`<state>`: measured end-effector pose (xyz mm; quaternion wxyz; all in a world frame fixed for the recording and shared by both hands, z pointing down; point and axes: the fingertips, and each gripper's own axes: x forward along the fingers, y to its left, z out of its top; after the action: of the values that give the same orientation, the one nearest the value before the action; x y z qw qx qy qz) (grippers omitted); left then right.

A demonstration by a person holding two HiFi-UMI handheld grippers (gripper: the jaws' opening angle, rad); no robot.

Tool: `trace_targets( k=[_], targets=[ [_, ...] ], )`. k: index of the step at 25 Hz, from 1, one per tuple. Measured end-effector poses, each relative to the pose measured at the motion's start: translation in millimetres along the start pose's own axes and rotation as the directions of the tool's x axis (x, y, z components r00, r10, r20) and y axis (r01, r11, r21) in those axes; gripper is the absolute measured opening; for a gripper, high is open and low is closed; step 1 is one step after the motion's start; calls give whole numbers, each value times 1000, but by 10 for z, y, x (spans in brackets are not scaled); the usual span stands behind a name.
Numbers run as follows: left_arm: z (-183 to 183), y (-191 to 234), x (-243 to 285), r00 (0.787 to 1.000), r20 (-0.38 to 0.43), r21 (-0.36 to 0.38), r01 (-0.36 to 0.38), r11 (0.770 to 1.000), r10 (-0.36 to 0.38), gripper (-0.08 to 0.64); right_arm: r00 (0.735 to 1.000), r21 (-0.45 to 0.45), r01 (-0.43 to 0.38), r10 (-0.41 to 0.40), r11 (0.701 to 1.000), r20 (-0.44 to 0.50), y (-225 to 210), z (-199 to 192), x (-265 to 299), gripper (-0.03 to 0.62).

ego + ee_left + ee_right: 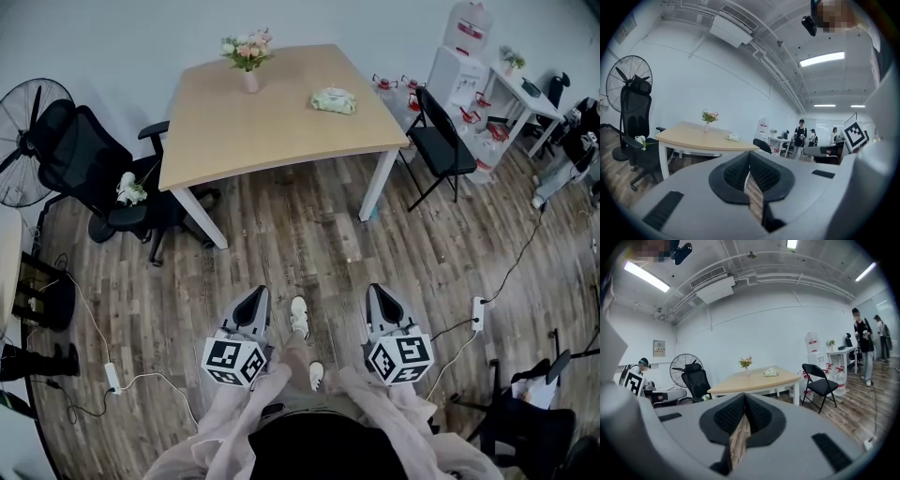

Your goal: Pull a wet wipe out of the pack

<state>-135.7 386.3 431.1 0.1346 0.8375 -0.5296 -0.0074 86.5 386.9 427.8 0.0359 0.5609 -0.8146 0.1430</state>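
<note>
Across the wooden floor (309, 225) from the person, the wet wipe pack (334, 100) lies flat on the light wood bench (272, 122), towards its right side and well apart from the vase of flowers (248, 56) near the far edge. A black folding chair (441, 141) stands just beside that end of the bench. Both tools are held low in front of the person, nowhere near the pack. The left tool (255, 292) has its jaws closed tip to tip with nothing between them, and the right tool (377, 289) is closed and empty in the same way. The task has therefore not begun, and the bench must be reached first. The pack looks like a soft, pale green film pouch, likely light and a little slippery, so it would probably slide or lift off the bench if a wipe were tugged from it alone. One tool would do well to press on an end of the pouch while the other pinches the wipe at the opening on top. From here the pack is too small to tell whether its flap is open or a wipe is showing. The wipe itself should be thin, damp and limp, so a pinch near its middle fold and a steady upward pull seem safest.
</note>
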Motion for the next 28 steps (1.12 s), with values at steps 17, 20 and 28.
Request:
trace_targets(
  k=[17, 20, 28],
  targets=[
    [195, 224, 901, 999, -13, 31, 37, 999, -36, 11, 1000, 3, -12, 12, 1000, -14, -179, 236, 810, 11],
    [283, 330, 1120, 999, -9, 29, 34, 999, -34, 11, 1000, -3, -19, 19, 1000, -10, -234, 359, 1057, 11],
    [552, 522, 1630, 997, 1, 17, 73, 997, -73, 11, 1000, -1, -21, 21, 1000, -20, -318, 581, 1617, 11]
  ],
)
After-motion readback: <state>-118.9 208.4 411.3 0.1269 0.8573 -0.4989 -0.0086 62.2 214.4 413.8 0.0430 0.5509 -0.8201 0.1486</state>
